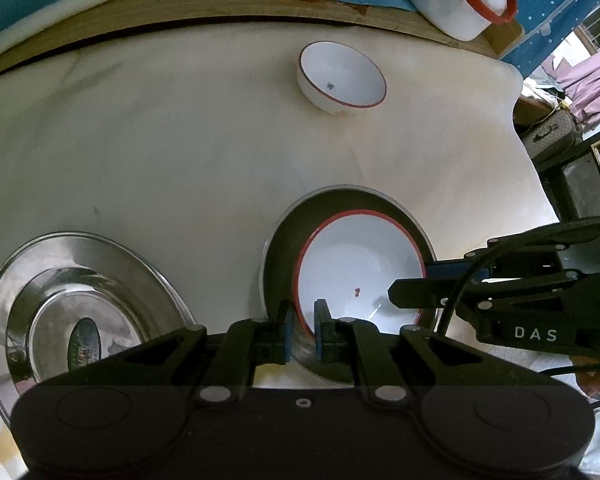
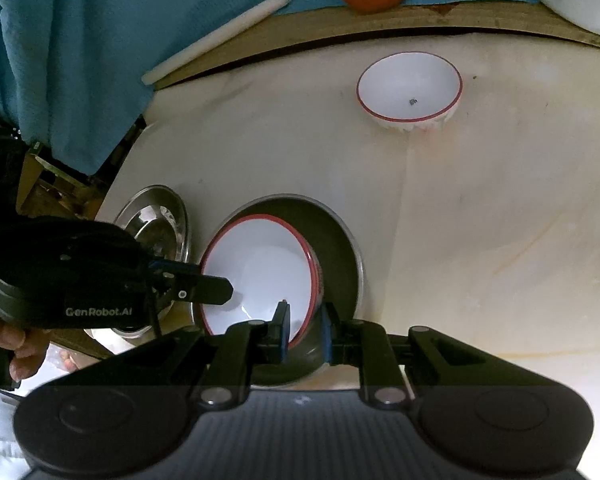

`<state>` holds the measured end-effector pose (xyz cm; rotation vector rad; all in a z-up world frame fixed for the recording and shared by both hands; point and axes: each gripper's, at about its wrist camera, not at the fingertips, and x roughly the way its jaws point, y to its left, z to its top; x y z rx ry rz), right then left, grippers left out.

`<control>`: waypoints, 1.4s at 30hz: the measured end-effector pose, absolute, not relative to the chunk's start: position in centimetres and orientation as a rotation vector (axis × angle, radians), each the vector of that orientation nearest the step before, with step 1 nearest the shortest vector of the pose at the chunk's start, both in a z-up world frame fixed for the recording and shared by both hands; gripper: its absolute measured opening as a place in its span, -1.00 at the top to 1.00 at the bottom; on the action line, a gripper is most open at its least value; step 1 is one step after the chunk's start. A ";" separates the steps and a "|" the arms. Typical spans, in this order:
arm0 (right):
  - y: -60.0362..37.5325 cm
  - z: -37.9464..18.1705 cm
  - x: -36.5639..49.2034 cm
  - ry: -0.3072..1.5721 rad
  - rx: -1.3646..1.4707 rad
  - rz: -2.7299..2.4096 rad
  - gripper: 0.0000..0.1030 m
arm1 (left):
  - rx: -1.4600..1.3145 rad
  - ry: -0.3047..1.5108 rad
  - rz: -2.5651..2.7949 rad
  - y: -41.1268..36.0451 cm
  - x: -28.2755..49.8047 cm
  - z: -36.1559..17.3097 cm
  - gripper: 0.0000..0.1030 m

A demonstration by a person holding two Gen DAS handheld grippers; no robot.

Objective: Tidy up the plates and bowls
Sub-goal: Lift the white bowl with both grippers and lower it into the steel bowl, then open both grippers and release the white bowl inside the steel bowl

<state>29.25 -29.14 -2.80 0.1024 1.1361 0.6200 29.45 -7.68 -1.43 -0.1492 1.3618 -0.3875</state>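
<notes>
Underneath, a cream table meets a blue cloth.

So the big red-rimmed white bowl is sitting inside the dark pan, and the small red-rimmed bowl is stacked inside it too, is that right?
Not quite. The big red-rimmed white bowl does sit inside the dark pan, but the small red-rimmed bowl is not stacked in it. It stands alone farther back on the table, well apart from the pan. The left wrist view shows this; the right wrist view agrees.
</notes>
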 end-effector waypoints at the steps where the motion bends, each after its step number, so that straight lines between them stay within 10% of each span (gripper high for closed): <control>1: -29.1 -2.8 29.3 1.138 0.102 0.621 0.60 | -0.149 1.363 -0.389 -7.8 29.5 -1.5 0.79; 42: -29.9 -1.6 28.6 1.077 0.093 0.608 0.30 | -0.170 1.316 -0.388 -6.7 29.3 0.0 0.40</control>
